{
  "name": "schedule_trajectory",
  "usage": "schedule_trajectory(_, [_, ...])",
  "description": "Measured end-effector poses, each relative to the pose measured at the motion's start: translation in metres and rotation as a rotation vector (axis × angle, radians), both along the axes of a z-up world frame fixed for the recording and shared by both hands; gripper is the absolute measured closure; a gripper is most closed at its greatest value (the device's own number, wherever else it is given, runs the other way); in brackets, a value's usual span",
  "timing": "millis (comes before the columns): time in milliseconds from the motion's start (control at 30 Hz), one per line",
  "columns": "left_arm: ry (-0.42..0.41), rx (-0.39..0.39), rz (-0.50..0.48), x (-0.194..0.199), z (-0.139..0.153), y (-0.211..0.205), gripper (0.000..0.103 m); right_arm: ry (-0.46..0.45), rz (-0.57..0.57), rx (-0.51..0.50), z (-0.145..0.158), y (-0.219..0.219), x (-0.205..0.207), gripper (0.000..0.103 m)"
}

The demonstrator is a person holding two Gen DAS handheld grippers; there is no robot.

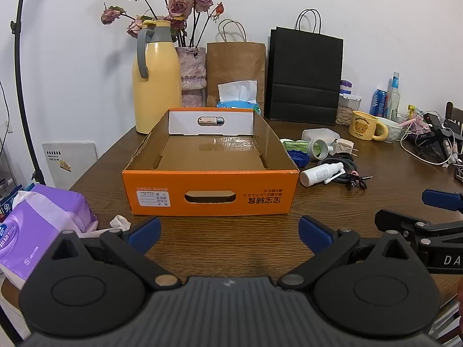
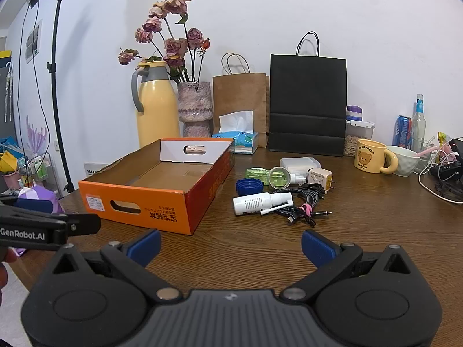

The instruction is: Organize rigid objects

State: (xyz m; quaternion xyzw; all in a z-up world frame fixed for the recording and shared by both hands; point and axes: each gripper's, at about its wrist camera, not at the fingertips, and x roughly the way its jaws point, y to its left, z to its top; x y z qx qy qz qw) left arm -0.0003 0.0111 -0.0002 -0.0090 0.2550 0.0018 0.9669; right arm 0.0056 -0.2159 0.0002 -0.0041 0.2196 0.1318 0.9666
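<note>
An empty orange cardboard box (image 1: pixel 211 192) (image 2: pixel 139 202) sits on the wooden table. To its right lies a pile of small items: a white spray bottle (image 2: pixel 260 201) (image 1: pixel 319 173), a blue lid (image 2: pixel 249 186), a green bottle (image 2: pixel 276 176), a white plug adapter (image 2: pixel 319 177), a white case (image 2: pixel 299 163) and bundled cables (image 2: pixel 306 205). My left gripper (image 1: pixel 230 232) is open and empty, just in front of the box. My right gripper (image 2: pixel 231 244) is open and empty, in front of the pile.
At the back stand a yellow thermos (image 1: pixel 156 78), a flower vase (image 1: pixel 192 72), a tissue pack (image 1: pixel 238 98), a brown bag (image 1: pixel 235 66) and a black bag (image 1: pixel 303 75). A yellow mug (image 2: pixel 371 156), a bowl, bottles and cables crowd the right. A purple pack (image 1: pixel 37 225) lies at left.
</note>
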Motion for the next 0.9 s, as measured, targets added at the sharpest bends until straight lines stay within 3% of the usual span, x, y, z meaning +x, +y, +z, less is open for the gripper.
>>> schedule_trajectory(900, [0.0, -0.004, -0.001, 0.0, 0.0003, 0.0008, 0.0, -0.004, 0.001, 0.0, -0.0007, 0.0001, -0.0004, 0.0])
